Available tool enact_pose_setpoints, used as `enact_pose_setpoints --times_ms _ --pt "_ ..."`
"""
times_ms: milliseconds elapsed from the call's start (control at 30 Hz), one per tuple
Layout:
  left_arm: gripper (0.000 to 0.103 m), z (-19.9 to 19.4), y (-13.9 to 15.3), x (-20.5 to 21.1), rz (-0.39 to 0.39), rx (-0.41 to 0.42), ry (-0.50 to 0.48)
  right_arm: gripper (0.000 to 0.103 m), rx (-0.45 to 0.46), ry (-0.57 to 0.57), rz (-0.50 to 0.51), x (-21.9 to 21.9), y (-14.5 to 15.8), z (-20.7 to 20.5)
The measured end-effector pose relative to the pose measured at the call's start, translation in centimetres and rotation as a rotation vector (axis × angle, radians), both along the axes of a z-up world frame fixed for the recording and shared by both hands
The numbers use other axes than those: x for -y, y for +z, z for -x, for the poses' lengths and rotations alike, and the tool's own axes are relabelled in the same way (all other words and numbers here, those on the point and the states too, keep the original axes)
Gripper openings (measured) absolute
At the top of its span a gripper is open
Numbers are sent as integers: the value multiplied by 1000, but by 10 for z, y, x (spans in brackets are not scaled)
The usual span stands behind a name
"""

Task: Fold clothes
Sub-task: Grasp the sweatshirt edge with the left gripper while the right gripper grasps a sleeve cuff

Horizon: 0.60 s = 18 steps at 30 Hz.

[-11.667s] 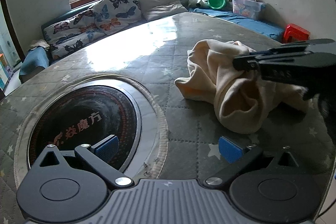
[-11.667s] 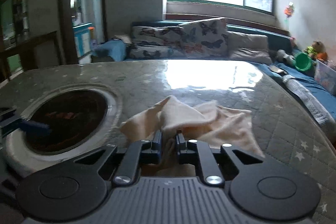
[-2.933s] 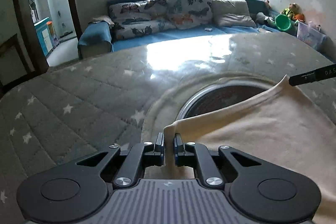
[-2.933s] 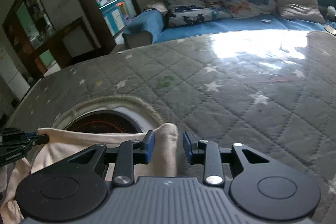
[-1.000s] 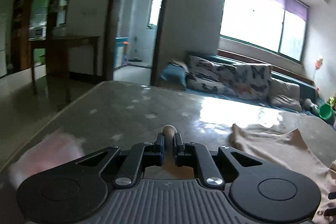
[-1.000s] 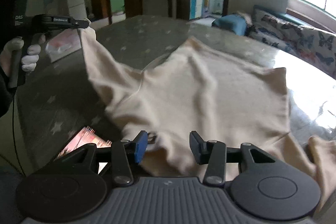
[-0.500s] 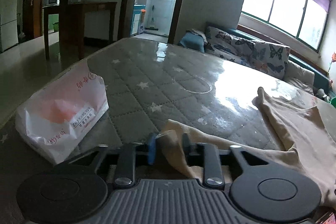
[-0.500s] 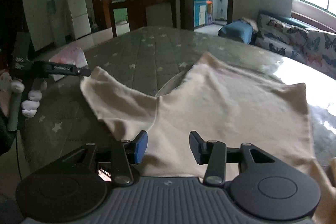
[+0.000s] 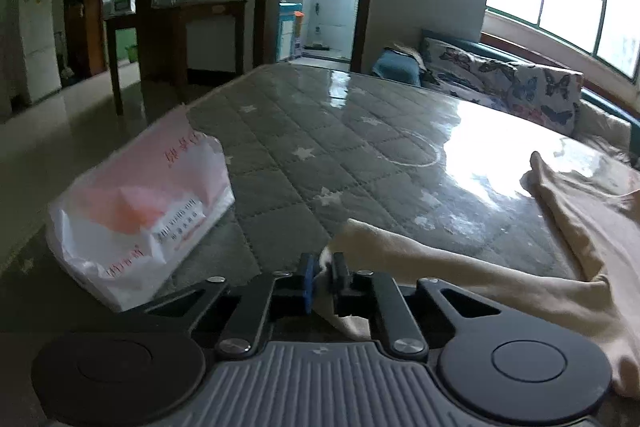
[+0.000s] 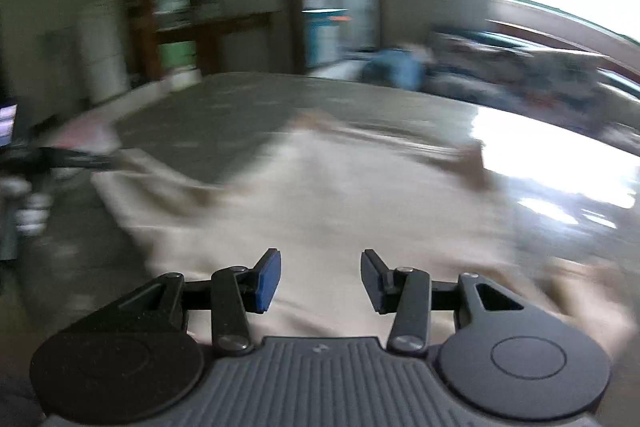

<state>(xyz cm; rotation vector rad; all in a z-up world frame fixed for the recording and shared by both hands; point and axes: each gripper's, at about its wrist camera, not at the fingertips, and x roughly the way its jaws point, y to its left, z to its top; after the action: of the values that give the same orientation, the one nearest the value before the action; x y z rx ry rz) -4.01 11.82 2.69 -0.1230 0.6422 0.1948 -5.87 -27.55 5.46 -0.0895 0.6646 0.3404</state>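
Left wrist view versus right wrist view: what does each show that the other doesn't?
Only the left wrist view shows the left hand-held gripper nipping the cream garment's sleeve end, with the pink-and-white plastic bag lying nearby. Only the right wrist view, which is blurred, shows the right hand-held gripper open above the spread garment. Both show the garment on the quilted table.

From our left tool [image 9: 320, 277], a plastic bag [image 9: 136, 215] blocks the worktop [image 9: 340, 131] at ten o'clock. Twelve o'clock is bare quilted surface to the far edge. The shirt [image 9: 580, 227] covers two to four o'clock. Ahead of our right tool [image 10: 320, 277], the shirt lies low, passable above.
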Motion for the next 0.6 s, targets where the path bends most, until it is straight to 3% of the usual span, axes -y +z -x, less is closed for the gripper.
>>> enact_pose_setpoints --times_ms 133,333,433,500,600 --pt "6 -6 2 -1 -42 1 21 44 28 -214 142 56 -5 -11" --pt "6 -16 8 -7 -86 -2 47 42 -32 -331 117 102 -22 -42" --pt "6 -21 9 -8 -115 -6 52 34 -65 -325 94 101 -32 -52" --pt "6 -24 9 -10 -129 -11 57 11 -59 -335 110 100 -36 -53" --pt "6 -28 6 -14 -137 -25 65 4 -13 -396 132 107 -34 -45"
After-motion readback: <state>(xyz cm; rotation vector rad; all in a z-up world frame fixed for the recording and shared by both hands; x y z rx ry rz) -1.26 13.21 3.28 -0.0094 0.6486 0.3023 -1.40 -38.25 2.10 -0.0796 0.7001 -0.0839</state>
